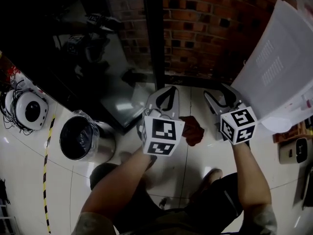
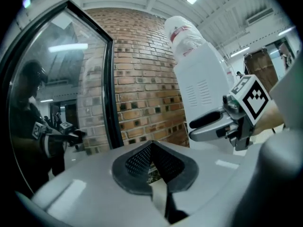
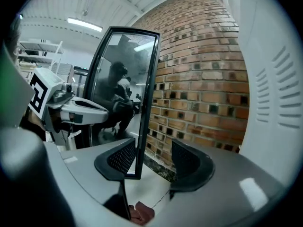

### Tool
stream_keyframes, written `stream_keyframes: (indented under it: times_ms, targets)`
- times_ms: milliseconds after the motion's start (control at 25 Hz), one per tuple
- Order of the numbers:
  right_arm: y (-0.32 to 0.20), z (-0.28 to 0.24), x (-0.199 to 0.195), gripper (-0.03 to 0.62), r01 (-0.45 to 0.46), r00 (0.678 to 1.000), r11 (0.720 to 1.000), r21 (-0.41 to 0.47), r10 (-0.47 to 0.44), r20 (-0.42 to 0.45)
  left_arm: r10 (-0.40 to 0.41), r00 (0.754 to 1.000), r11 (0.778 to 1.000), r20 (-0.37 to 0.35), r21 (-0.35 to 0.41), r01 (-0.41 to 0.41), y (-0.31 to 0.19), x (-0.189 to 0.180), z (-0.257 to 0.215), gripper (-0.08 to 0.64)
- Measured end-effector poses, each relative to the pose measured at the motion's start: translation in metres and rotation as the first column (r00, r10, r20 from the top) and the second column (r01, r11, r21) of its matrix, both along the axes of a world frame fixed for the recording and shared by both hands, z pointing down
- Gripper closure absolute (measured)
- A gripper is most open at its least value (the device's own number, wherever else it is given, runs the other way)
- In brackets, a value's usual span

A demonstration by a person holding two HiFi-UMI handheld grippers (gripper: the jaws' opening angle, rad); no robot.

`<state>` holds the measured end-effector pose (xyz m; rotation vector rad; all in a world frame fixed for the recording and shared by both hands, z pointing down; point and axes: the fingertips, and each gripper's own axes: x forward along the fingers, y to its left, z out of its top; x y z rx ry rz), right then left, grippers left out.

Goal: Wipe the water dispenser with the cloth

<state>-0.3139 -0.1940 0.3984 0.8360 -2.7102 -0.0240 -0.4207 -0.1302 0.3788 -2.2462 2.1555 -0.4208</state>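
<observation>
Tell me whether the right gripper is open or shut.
Open. The right gripper has its jaws standing well apart, with floor and brick wall visible between them and nothing gripped.

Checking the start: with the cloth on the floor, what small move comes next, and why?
Probably lower the right gripper to the cloth on the floor beneath it: its jaws stand apart and empty, and the water dispenser cannot be wiped without it.
</observation>
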Motion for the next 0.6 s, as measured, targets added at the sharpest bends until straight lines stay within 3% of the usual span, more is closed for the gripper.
stream_keyframes:
  times_ms: [160,320,600]
  targets:
    - [-0.015,0.017,-0.019,0.318,0.047,0.999,0.998,-0.031,-0.048,-0.018,-0.035,0.998,0.999,0.044,-0.022,0.036,-0.006,-0.017,0.031,0.56]
    - [-0.014,0.041,-0.024,0.304,0.106,0.992,0.994,-0.022,-0.108,-0.063,-0.137,0.982,0.991,-0.128,-0.02,0.135,-0.032,-0.039,0.06,0.56]
    - [0.003,0.183,-0.011,0.268,0.139,0.959,0.975,-0.175,-0.177,-0.222,-0.16,0.976,0.979,-0.145,-0.151,0.138,-0.043,-0.024,0.161,0.56]
